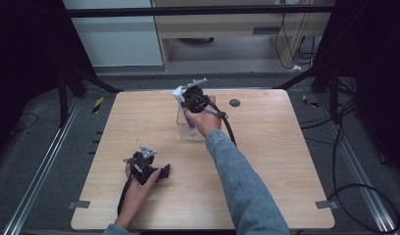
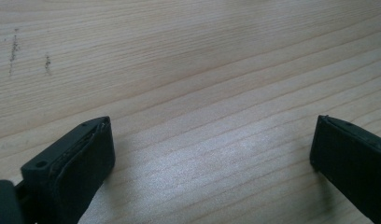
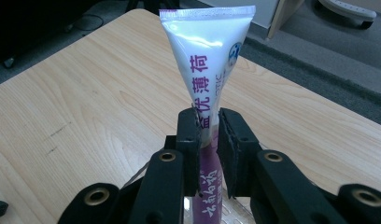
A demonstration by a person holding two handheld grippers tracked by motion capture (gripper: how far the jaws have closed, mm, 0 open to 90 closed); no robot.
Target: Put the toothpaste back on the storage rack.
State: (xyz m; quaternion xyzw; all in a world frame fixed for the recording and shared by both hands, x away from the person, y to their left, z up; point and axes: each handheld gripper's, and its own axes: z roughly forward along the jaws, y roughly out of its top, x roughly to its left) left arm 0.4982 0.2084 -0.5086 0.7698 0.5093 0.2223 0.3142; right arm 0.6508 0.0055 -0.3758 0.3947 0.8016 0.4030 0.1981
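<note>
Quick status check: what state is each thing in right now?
Toothpaste tube: upright, crimped end up, clamped mid-body.
Clear cup: upright on the table, tube's lower end inside.
Right gripper: shut on the tube.
Left gripper: open, nothing between the jaws, low over the table.

1. Pale wood-grain surface [image 3: 76,107], smooth and matt, with a few dark scuffs.
2. Glossy plastic tube [image 3: 205,56], white and purple, crimped flat at its end.
3. Matt black plastic jaws with brass-coloured fittings.
4. Clear plastic container [image 1: 184,125], see-through.
5. Blue denim sleeve [image 1: 242,181].
</note>
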